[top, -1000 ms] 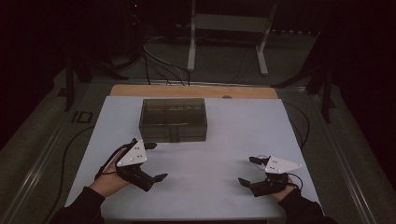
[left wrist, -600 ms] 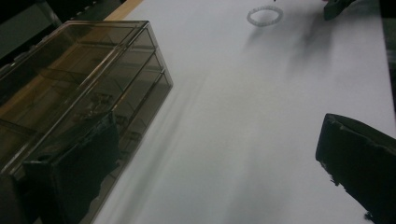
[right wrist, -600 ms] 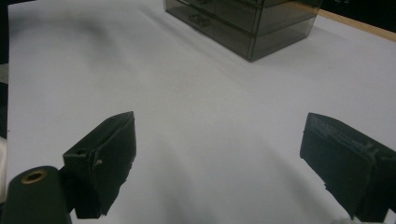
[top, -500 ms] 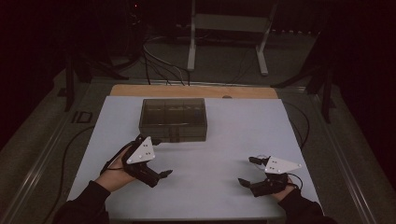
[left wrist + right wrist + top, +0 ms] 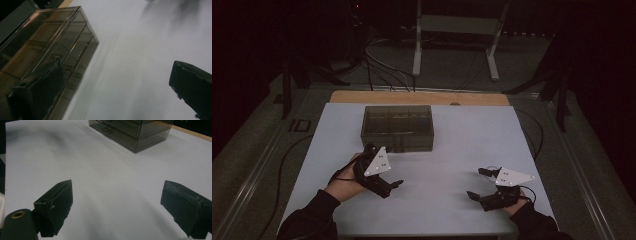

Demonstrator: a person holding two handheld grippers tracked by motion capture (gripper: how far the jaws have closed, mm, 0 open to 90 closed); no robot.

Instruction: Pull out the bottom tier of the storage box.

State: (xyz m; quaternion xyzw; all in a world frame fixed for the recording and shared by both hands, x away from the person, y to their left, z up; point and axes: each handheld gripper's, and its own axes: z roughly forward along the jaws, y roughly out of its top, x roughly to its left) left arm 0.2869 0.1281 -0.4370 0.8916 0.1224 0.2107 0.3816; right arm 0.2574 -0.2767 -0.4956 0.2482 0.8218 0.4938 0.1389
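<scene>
We see a smoky clear box (image 5: 397, 128) standing on the white counter (image 5: 452, 150), toward the far side and a little left of centre. Thin dividers show through its lid and walls. No brand, label or writing on it can be read.

Our left hand-held gripper (image 5: 384, 170) sits just near of the box's near left corner, its jaws spread wide with nothing between them. In the left gripper view (image 5: 112, 82) one jaw lies across the box's (image 5: 50, 55) wall, though we cannot tell whether it touches; the other jaw stands out over bare counter.

Our right hand-held gripper (image 5: 482, 184) rests low over the near right part of the counter, well apart from the box. Its jaws gape wide and hold nothing. In the right gripper view (image 5: 116, 202) the box (image 5: 132, 132) stands far off at the top.
</scene>
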